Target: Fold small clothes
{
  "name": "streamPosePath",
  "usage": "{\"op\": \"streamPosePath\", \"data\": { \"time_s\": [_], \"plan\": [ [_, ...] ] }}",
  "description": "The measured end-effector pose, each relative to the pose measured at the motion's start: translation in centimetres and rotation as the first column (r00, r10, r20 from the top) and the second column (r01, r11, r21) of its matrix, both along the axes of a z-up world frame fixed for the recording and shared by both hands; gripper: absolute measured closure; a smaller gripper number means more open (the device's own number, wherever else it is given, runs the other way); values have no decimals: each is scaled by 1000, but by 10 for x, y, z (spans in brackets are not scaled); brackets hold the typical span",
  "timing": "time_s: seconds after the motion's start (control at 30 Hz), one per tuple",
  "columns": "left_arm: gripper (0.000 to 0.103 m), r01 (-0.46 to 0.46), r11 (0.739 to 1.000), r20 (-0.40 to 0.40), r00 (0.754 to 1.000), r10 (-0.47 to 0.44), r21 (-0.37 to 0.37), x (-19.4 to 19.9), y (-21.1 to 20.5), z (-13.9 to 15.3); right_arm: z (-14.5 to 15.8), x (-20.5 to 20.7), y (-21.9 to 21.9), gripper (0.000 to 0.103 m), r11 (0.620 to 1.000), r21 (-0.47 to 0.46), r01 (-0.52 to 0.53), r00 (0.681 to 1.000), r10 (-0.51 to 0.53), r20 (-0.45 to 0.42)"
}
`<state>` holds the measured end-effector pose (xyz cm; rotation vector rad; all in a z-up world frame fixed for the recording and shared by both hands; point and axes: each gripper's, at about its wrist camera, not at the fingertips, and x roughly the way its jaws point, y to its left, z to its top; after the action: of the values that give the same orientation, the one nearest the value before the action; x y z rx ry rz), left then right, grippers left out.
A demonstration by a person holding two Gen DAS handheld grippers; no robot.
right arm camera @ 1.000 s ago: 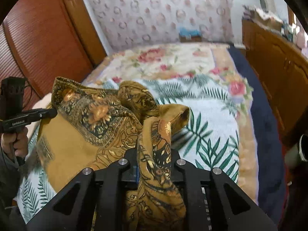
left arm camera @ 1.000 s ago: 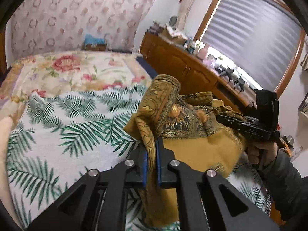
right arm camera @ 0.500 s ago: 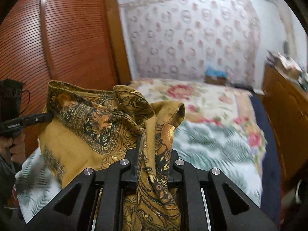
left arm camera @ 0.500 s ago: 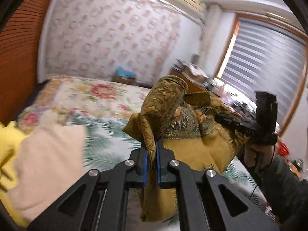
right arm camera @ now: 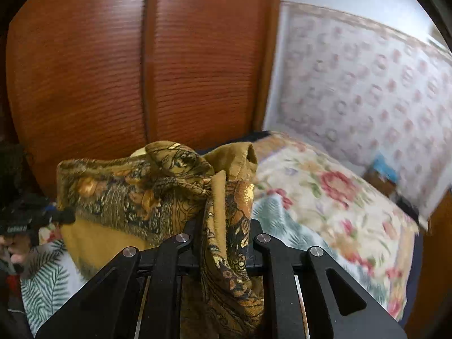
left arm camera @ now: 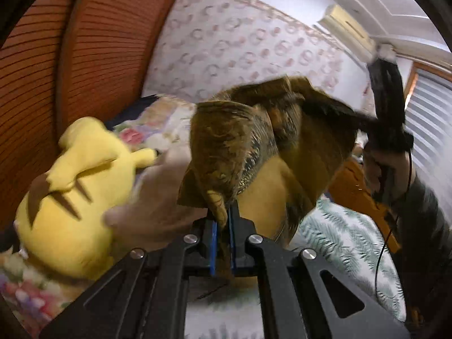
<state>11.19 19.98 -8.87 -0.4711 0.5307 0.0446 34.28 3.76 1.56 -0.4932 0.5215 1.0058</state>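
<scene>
A mustard-gold patterned cloth (left arm camera: 262, 141) hangs in the air between both grippers, above the bed. My left gripper (left arm camera: 221, 237) is shut on one edge of it. My right gripper (right arm camera: 223, 243) is shut on another edge; the cloth (right arm camera: 147, 195) stretches from it toward the left gripper (right arm camera: 42, 217) at the left edge of the right wrist view. In the left wrist view the right gripper (left arm camera: 387, 118) shows blurred at the upper right, holding the cloth's far end.
A yellow plush toy (left arm camera: 73, 192) and a pale pillow (left arm camera: 158, 203) lie on the bed at left. The palm-leaf blanket (left arm camera: 347, 237) and floral bedspread (right arm camera: 333, 197) lie below. A wooden wardrobe (right arm camera: 141, 65) stands behind. An air conditioner (left arm camera: 350, 31) hangs high.
Both grippers have swung left and upward with the cloth still held; the views now face the wardrobe and the plush toy instead of the dresser and window.
</scene>
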Motion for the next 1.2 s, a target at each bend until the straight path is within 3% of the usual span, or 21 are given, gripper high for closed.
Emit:
{"op": "streamPosePath", "data": {
  "time_s": [0.17, 0.27, 0.33, 0.43, 0.53, 0.73, 0.83, 0.97, 1.2],
  "plan": [
    [100, -65, 998, -65, 996, 65, -3, -2, 9, -24, -19, 6, 82, 91, 997, -53, -58, 998, 59, 20],
    [100, -79, 997, -105, 991, 78, -8, -4, 14, -38, -32, 12, 106, 82, 998, -50, -38, 999, 38, 3],
    [100, -81, 997, -111, 991, 80, 4, -2, 15, -40, -35, 19, 114, 60, 999, -36, 9, 1000, -9, -11],
    [100, -81, 997, -112, 990, 81, -1, -3, 15, -42, -33, 19, 109, 41, 999, 6, 54, 998, -54, -31],
    [100, -83, 997, -115, 990, 83, 6, -3, 15, -43, -31, 19, 96, 40, 995, 18, 95, 995, -95, -8],
    [95, -83, 996, -126, 988, 87, 31, -6, 12, -33, -63, 5, 87, 41, 999, -16, 42, 990, -43, -132],
    [90, -82, 994, -135, 987, 91, 70, -6, 10, -30, -99, -1, 89, 40, 998, -59, 39, 981, -49, -187],
    [87, -77, 978, -128, 986, 103, 194, -12, -2, -21, -126, -5, 88, 40, 991, -98, 88, 982, -102, -156],
    [87, -59, 959, -86, 993, 86, 277, -23, -28, -1, -92, -28, 41, 40, 981, -29, 193, 971, -195, -138]
  ]
}}
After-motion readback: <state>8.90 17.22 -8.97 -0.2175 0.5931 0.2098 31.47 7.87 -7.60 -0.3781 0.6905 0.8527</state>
